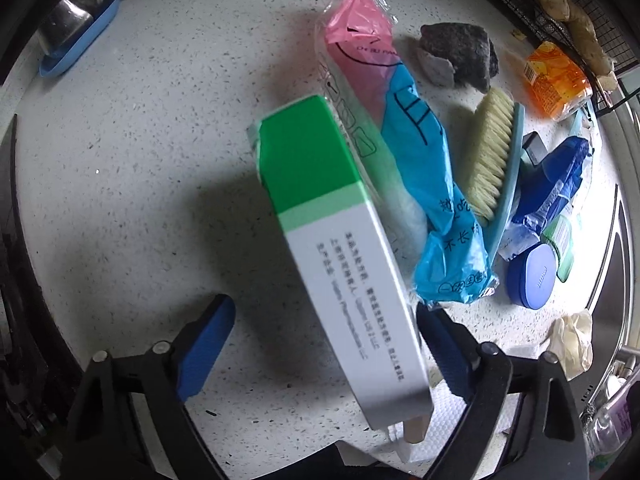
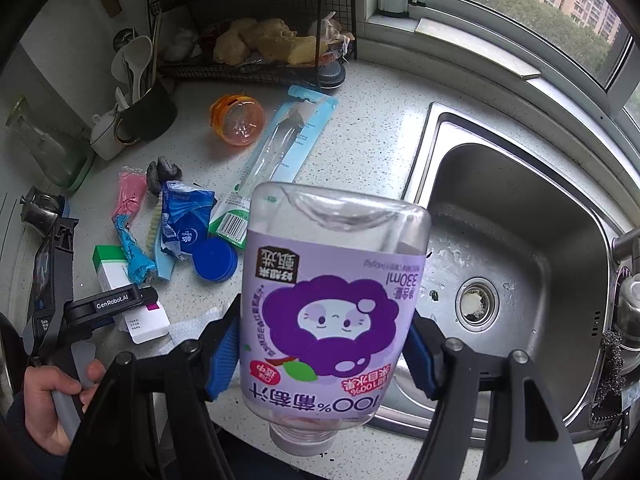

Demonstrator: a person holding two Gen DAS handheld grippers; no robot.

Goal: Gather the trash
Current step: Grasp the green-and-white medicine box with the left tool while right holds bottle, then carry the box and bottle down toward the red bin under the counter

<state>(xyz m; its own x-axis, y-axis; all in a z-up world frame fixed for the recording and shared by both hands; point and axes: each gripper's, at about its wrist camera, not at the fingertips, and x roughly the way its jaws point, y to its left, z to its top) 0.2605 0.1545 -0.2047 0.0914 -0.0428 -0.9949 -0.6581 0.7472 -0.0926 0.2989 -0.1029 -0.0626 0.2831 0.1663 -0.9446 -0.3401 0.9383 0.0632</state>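
Hovering wide over the green-and-white box (image 1: 344, 248) on the bench (image 1: 140, 160): left claw (image 1: 324, 344), pads clear of it. Gripping an upturned grape-juice bottle (image 2: 328, 300) at six o'clock of the trash: right claw (image 2: 320, 360).

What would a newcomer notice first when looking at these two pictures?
Most striking is the empty grape juice bottle, held upside down in the right gripper at the near edge of the steel sink. Next is the green and white box, lying between the open fingers of the left gripper. Beside it, a pink and blue wrapper and a scrub brush lie on the speckled counter.
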